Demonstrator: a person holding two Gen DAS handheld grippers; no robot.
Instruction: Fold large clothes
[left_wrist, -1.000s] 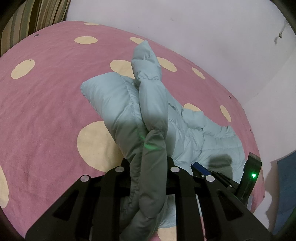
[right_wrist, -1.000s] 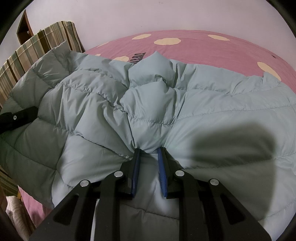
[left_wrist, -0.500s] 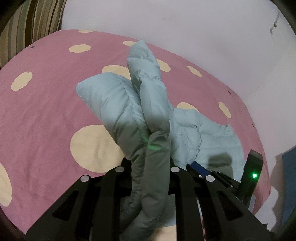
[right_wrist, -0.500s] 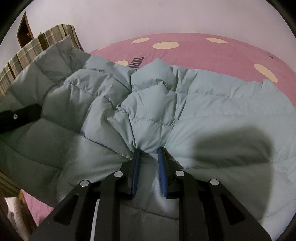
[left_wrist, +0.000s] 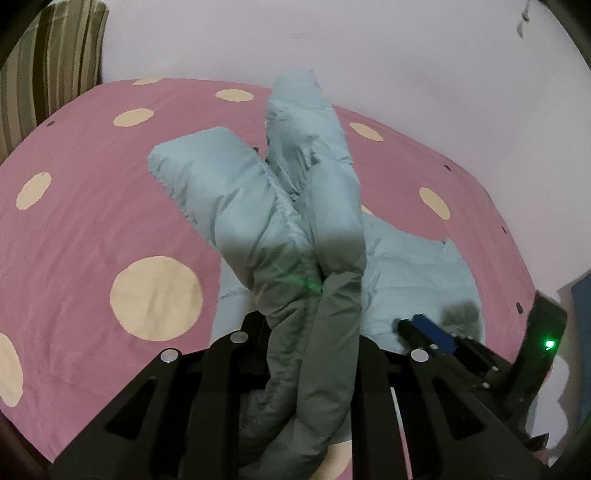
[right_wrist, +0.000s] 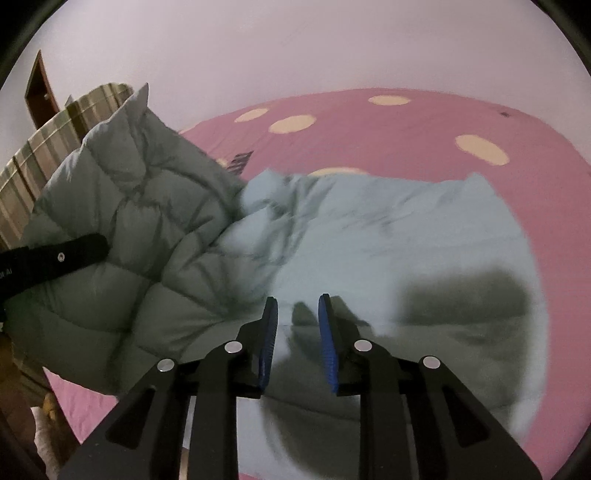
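On the left, the left gripper (left_wrist: 310, 332) is pinching a thick bunched fold of the pale blue-grey quilted puffer jacket (left_wrist: 255, 206), its jaws nearly closed on the padding and holding that side lifted off the pink bedsheet with cream polka dots (left_wrist: 92, 206). The rest of the jacket is lying spread on the sheet towards the right. There, the right gripper (right_wrist: 297, 332) is opening its jaws, its blue ribbed pads (right_wrist: 327, 332) standing apart with nothing between them, hovering just above the flat jacket body (right_wrist: 388, 236). This looks like the folding-over step: one side is being carried across. Next, the free right gripper probably needs a fresh hold while the left lays its fold down.
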